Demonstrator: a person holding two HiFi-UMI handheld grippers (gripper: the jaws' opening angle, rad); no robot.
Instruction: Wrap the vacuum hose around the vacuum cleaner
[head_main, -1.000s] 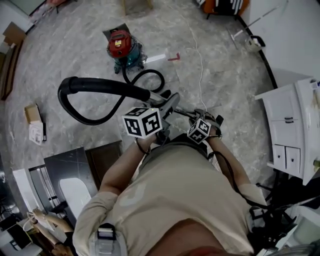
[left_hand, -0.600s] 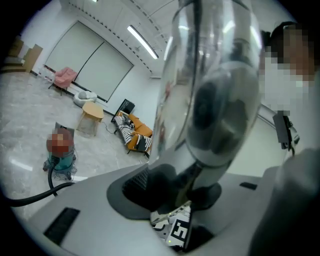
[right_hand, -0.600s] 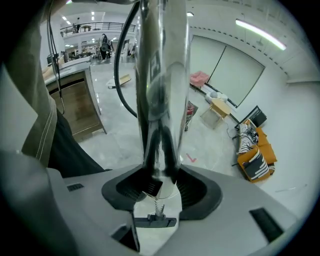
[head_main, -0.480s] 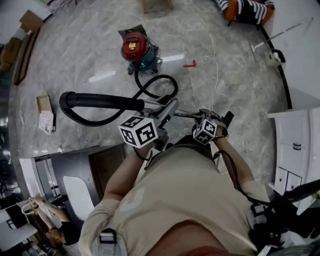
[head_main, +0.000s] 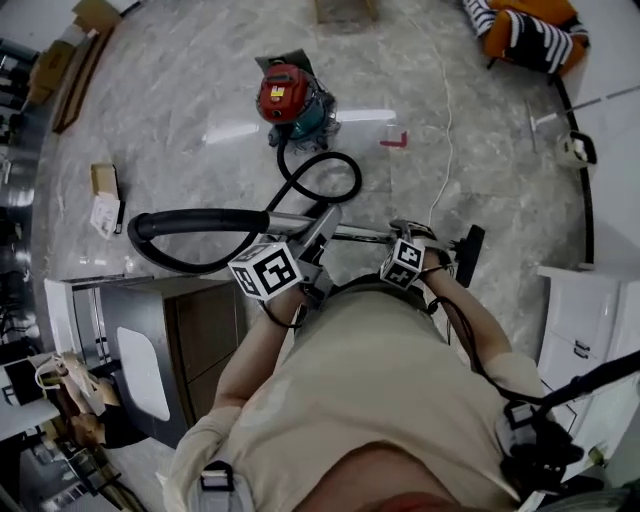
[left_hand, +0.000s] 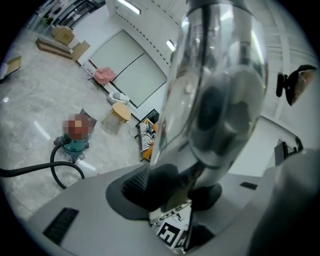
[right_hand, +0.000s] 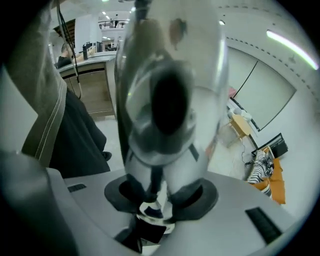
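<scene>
The red and teal vacuum cleaner (head_main: 293, 100) (left_hand: 75, 142) stands on the marble floor ahead of me. Its black hose (head_main: 322, 178) (left_hand: 64, 167) loops from its base, runs back into a thick black bend (head_main: 190, 224) and joins a chrome wand (head_main: 345, 232). A black nozzle (head_main: 469, 255) ends the wand at the right. My left gripper (head_main: 316, 238) (left_hand: 184, 192) is shut on the wand (left_hand: 215, 95), which fills its view. My right gripper (head_main: 404, 236) (right_hand: 160, 196) grips the same wand (right_hand: 170, 95) further right. Its jaws have just been closing with the tube between them.
A dark counter with wooden panels (head_main: 150, 320) stands close at my left, a white cabinet (head_main: 585, 320) at my right. A cardboard box (head_main: 103, 178), a white cord (head_main: 445, 120) and striped orange fabric (head_main: 530, 35) lie on the floor farther off.
Both grippers have carried the wand to the right. The hose bend at the left has flattened and narrowed. The nozzle end now shows at the right.
</scene>
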